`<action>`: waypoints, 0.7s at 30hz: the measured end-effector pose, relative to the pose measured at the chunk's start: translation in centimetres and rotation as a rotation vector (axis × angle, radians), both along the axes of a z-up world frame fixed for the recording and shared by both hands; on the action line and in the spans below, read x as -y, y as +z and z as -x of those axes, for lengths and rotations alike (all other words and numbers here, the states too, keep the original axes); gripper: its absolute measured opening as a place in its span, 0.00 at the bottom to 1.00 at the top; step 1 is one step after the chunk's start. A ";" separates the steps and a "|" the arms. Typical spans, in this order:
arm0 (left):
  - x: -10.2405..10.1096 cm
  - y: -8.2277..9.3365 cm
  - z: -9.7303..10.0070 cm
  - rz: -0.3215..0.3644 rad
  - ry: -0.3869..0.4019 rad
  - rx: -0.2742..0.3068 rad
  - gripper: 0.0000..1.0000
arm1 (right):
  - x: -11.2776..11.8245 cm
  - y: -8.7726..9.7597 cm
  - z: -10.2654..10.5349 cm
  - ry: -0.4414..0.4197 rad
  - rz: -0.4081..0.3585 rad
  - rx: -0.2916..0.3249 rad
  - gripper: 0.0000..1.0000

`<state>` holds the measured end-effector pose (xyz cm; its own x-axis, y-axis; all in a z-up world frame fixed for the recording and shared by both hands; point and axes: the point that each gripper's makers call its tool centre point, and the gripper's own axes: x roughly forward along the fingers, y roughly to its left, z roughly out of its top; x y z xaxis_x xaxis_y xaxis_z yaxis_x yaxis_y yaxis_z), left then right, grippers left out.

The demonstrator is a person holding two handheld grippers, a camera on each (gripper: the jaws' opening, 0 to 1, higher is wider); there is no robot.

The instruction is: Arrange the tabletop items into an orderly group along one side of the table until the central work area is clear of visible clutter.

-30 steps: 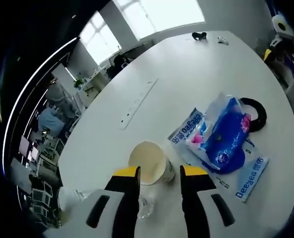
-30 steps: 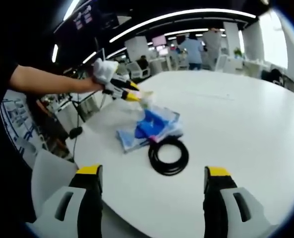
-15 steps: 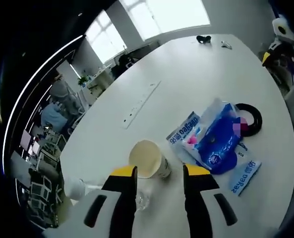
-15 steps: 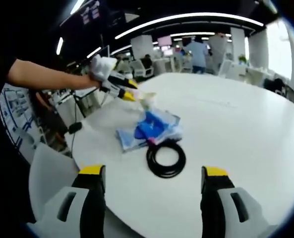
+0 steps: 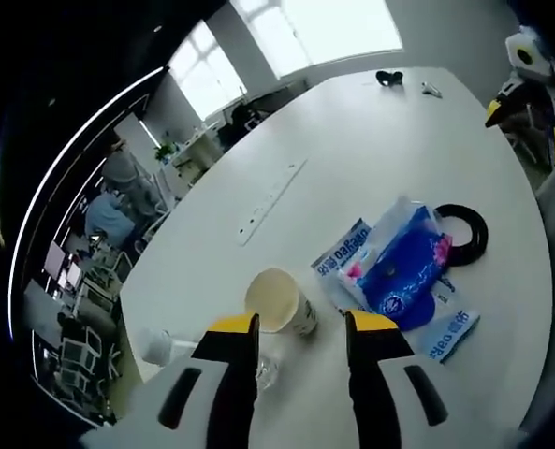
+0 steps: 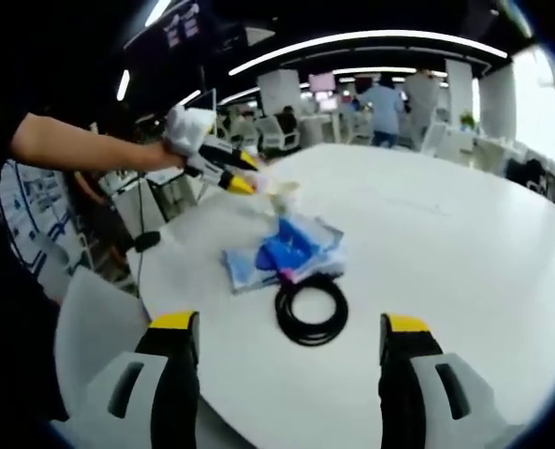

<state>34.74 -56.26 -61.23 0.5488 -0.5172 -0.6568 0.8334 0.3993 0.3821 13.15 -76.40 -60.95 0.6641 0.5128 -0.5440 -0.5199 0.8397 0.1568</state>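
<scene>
A cream paper cup (image 5: 279, 301) lies tipped on the white table (image 5: 352, 159), just ahead of my left gripper (image 5: 300, 327), whose yellow-tipped jaws stand open and apart from it. Right of the cup lies a blue tissue pack (image 5: 403, 271) on a printed plastic bag, and a black cable coil (image 5: 460, 232) beyond it. In the right gripper view my right gripper (image 6: 291, 327) is open above the near table edge, with the cable coil (image 6: 312, 309) in front of it, then the tissue pack (image 6: 286, 253) and the cup (image 6: 282, 190). A person's hand holds the left gripper (image 6: 244, 178) by the cup.
A clear plastic bottle (image 5: 160, 346) lies at the table's edge left of the cup. A white power strip (image 5: 270, 199) is set in the table's middle. Small dark items (image 5: 387, 77) sit at the far end. A grey chair (image 6: 94, 327) stands by the near edge.
The left gripper has drawn back and up a little from the cup, which stays on the table. The right gripper has hardly shifted.
</scene>
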 end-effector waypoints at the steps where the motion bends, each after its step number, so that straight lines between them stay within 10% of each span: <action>1: 0.0 0.1 0.1 0.001 0.004 0.000 0.37 | 0.0 0.0 0.0 0.004 -0.001 0.000 0.76; 21: -0.5 0.7 3.2 0.020 0.071 -0.010 0.38 | -0.8 0.3 0.6 0.118 -0.009 0.006 0.76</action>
<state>31.53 -55.79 -60.50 0.5780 -0.4905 -0.6521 0.8066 0.4646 0.3654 12.50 -75.61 -60.65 0.6020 0.5925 -0.5353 -0.6157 0.7713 0.1613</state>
